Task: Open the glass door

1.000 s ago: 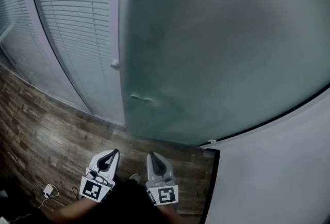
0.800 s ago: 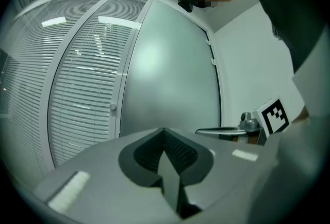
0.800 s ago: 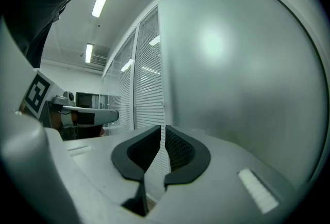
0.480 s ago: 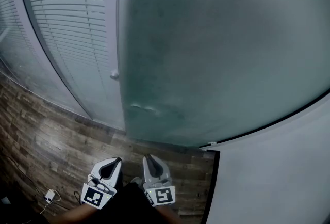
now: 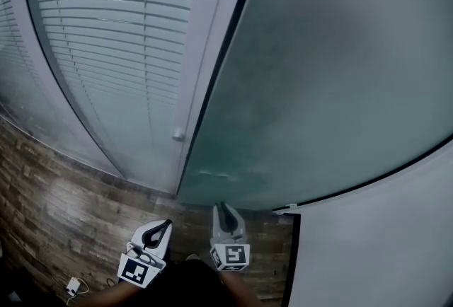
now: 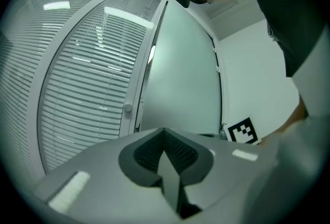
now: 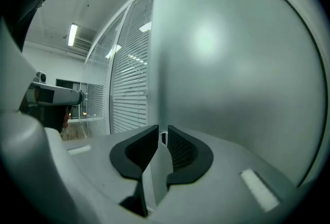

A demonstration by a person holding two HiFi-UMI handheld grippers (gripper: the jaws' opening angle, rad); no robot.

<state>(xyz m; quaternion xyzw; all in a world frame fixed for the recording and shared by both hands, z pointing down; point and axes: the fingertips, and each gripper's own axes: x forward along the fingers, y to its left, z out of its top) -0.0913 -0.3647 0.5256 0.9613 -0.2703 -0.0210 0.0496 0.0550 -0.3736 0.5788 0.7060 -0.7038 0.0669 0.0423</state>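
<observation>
Upper right of the head view, glass door (image 5: pixel 333 86): the frosted pane filled most of the frame, its lower edge running just above the wooden floor (image 5: pixel 64 206).
Door edge: a dark slit (image 5: pixel 228 58) ran between the pane's left edge and the pale frame post (image 5: pixel 212 44). The door therefore looked parted from the post, ajar rather than wide.
Left of the post: slatted blinds (image 5: pixel 106 51) sat behind glass, with a small knob (image 5: pixel 178 135) low on the post.
Left tongs (image 6: pixel 164 135): the jaws were pressed together on nothing. The tongs sat low at centre-left of the head view, apart from the door.
Right tongs (image 7: pixel 163 134): the jaws had just been opening and stood a narrow slit apart, with nothing between them. The tips pointed toward the pane's bottom edge and were near it, but whether they touched could not be told.
Done, as judged: the latch side seemed released and the swing begun.
Left, as judged: the door probably needed swinging wider for a clear way through. Neither tongs held any part of it.
</observation>
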